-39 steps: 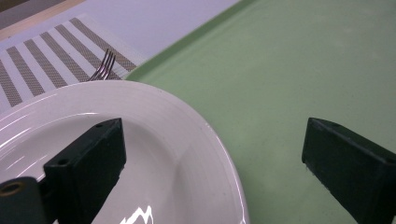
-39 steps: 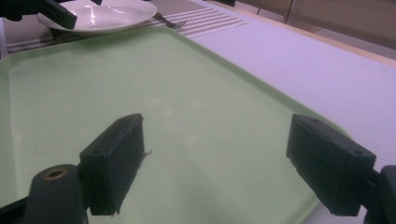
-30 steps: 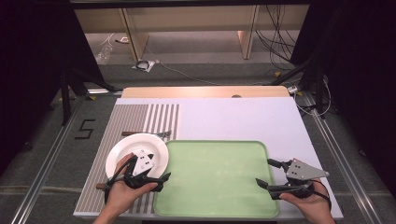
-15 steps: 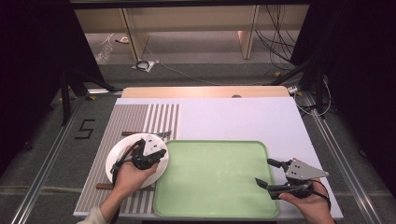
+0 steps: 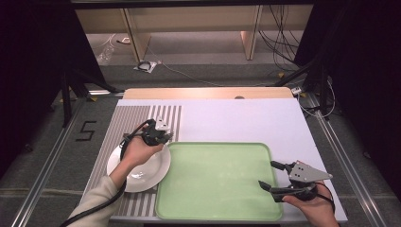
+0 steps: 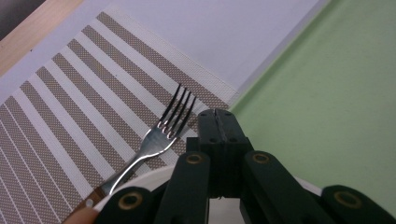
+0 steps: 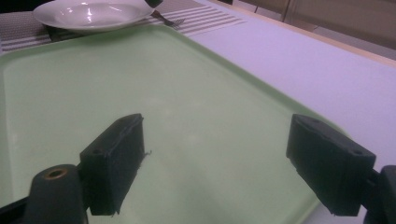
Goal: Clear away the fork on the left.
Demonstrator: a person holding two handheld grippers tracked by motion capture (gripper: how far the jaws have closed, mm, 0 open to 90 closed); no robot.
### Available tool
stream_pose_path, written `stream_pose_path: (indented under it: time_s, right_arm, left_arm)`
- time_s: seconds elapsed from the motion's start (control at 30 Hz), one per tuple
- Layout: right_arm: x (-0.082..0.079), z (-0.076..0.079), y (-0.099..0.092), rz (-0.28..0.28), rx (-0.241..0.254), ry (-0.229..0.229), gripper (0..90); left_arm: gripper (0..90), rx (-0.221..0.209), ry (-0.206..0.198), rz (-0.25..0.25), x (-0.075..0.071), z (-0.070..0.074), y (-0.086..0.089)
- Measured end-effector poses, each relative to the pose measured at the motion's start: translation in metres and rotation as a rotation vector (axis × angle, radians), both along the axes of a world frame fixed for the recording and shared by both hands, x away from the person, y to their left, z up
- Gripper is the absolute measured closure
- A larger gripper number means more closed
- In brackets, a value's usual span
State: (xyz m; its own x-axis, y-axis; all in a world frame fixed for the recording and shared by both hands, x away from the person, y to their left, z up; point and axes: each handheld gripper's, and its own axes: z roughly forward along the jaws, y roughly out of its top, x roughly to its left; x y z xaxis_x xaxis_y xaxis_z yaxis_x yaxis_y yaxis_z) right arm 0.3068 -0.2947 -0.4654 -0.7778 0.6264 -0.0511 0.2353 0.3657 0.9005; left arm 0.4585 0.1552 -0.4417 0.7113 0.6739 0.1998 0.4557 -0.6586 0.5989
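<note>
**Left gripper over the fork, right one idle by the tray**

Left gripper (image 5: 161, 134) sits past the far rim of the round white ceramic plate (image 5: 142, 177), above the brown-and-white striped woven placemat (image 5: 120, 127) toward the table's left edge. In the left gripper view its black jaws are pressed together with nothing between them. Just beyond the jaw tips lies the steel fork with a wooden handle (image 6: 159, 140), flat on the placemat, tines pointing toward the far edge, handle running back beside the plate rim. Fork looks like the target: the closed jaws are lined up beside its head, apart from it, so they would need to part before any pickup.

Right gripper (image 5: 276, 177) rests at the near right corner of the pale green rectangular plastic tray (image 5: 213, 189), jaws wide apart and holding nothing. My read: it is parked out of the way. Tray sits bare mid-table on the white tabletop (image 5: 236, 123), probably the spot where things will be set.
</note>
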Motion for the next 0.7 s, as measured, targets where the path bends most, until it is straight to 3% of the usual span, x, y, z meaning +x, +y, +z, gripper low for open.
stream_pose_path:
  time_s: [0.13, 0.4, 0.7]
  right_arm:
    - [0.0, 0.0, 0.0, 0.002, 0.011, 0.0, 20.2]
    - [0.0, 0.0, 0.0, 0.001, 0.008, 0.001, 20.2]
    - [0.0, -0.001, 0.0, 0.003, 0.008, -0.001, 20.2]
  left_arm:
    - [89.8, 0.005, 0.027, 0.018, 0.013, -0.004, -0.002]
    - [89.8, 0.057, 0.06, 0.026, 0.029, -0.006, -0.007]
    - [89.9, 0.077, 0.085, 0.028, 0.029, -0.01, -0.008]
